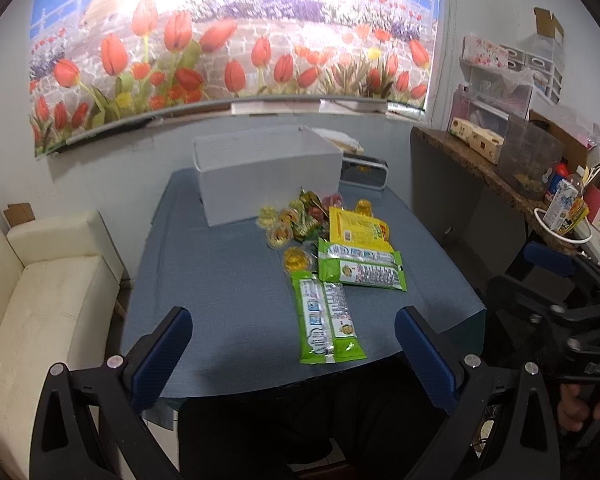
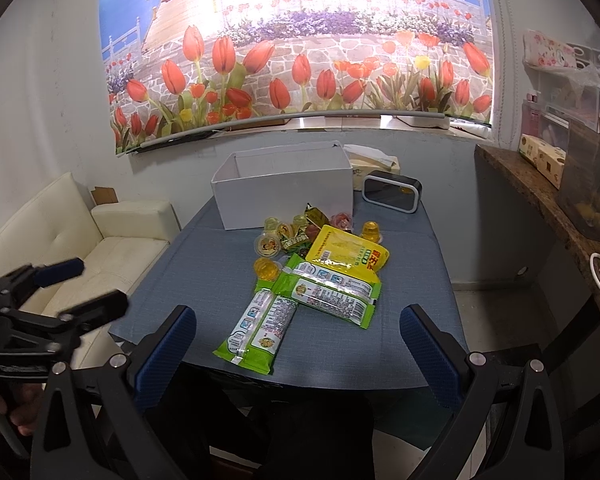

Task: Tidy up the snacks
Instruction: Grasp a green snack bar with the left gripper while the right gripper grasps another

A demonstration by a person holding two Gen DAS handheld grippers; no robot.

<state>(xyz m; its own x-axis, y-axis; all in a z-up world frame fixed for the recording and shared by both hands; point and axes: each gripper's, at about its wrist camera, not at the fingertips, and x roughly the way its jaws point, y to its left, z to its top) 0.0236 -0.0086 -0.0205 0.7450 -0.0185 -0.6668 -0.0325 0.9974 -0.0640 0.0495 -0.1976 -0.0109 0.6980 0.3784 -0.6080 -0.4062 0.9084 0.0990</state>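
A pile of snacks lies on the blue table (image 1: 220,280): two green packets (image 1: 328,320) (image 1: 360,266), a yellow pouch (image 1: 358,230), several jelly cups (image 1: 280,234) and wrapped candies (image 1: 310,208). An open white box (image 1: 268,172) stands behind them. The right wrist view shows the same green packets (image 2: 260,328) (image 2: 328,292), yellow pouch (image 2: 348,252) and white box (image 2: 284,188), which looks empty. My left gripper (image 1: 294,336) is open and empty at the near table edge. My right gripper (image 2: 296,332) is open and empty, also short of the snacks.
A cream sofa (image 1: 40,300) stands left of the table. A dark clock (image 2: 392,191) and a tissue box (image 2: 376,164) sit behind the white box. A cluttered counter (image 1: 500,168) runs along the right. A tulip poster (image 1: 220,52) covers the wall.
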